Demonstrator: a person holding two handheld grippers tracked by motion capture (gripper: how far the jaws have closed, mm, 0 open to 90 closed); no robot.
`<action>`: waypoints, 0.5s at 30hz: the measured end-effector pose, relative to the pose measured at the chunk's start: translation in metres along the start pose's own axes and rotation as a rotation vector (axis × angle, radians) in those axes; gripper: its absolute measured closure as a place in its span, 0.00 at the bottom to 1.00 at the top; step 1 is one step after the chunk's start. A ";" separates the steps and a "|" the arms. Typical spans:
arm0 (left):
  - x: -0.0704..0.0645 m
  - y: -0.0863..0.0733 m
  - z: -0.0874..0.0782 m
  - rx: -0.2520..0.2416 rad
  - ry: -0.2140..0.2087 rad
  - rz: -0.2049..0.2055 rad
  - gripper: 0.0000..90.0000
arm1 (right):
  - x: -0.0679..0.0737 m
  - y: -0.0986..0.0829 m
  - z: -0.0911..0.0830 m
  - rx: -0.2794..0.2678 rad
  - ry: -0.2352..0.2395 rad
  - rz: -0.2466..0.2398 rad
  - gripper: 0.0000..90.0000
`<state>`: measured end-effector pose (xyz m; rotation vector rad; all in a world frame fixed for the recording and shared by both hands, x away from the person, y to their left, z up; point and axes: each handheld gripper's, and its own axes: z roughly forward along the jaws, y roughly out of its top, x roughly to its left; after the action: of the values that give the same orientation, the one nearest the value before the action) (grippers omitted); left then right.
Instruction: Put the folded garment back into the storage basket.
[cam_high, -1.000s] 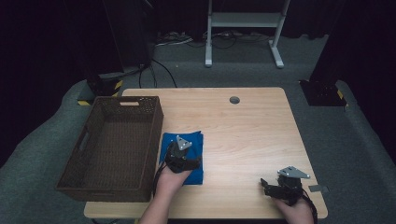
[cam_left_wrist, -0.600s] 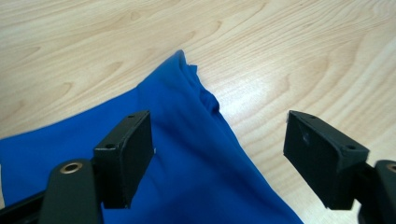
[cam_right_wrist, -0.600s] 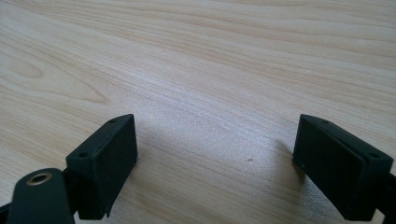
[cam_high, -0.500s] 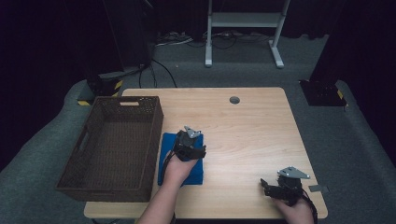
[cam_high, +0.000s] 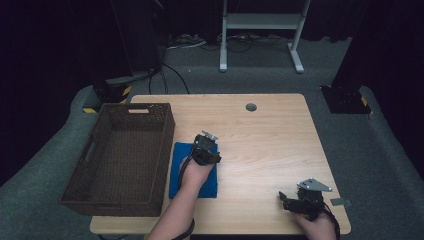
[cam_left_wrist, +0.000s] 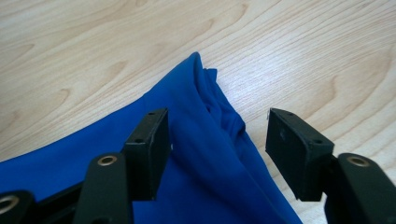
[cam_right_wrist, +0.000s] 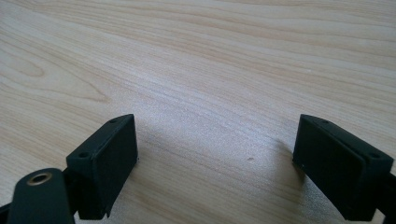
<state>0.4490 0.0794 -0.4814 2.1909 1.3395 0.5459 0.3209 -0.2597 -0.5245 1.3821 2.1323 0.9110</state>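
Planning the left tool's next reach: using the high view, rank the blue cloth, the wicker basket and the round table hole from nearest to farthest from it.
From the left tool:
1. Blue cloth, directly beneath it.
2. Wicker basket, to its left.
3. Round table hole, farther back and right.

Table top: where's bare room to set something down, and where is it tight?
Most of the table is bare wood: the whole stretch from the blue cloth to the right edge, and the far strip around the round hole. Tight at the left: the basket borders the cloth, the left gripper over it. The right gripper takes the near right corner.
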 end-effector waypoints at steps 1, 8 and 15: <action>0.000 0.000 0.001 0.003 0.001 0.002 0.45 | 0.000 0.000 0.000 0.000 0.000 0.000 0.15; -0.004 0.001 0.008 0.014 0.004 0.020 0.46 | 0.000 0.000 0.000 0.000 0.000 0.000 0.15; -0.010 0.005 0.016 0.068 0.035 0.077 0.46 | 0.000 0.000 0.000 0.000 0.001 0.000 0.15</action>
<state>0.4570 0.0648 -0.4919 2.3060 1.3138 0.5785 0.3209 -0.2597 -0.5245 1.3815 2.1329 0.9123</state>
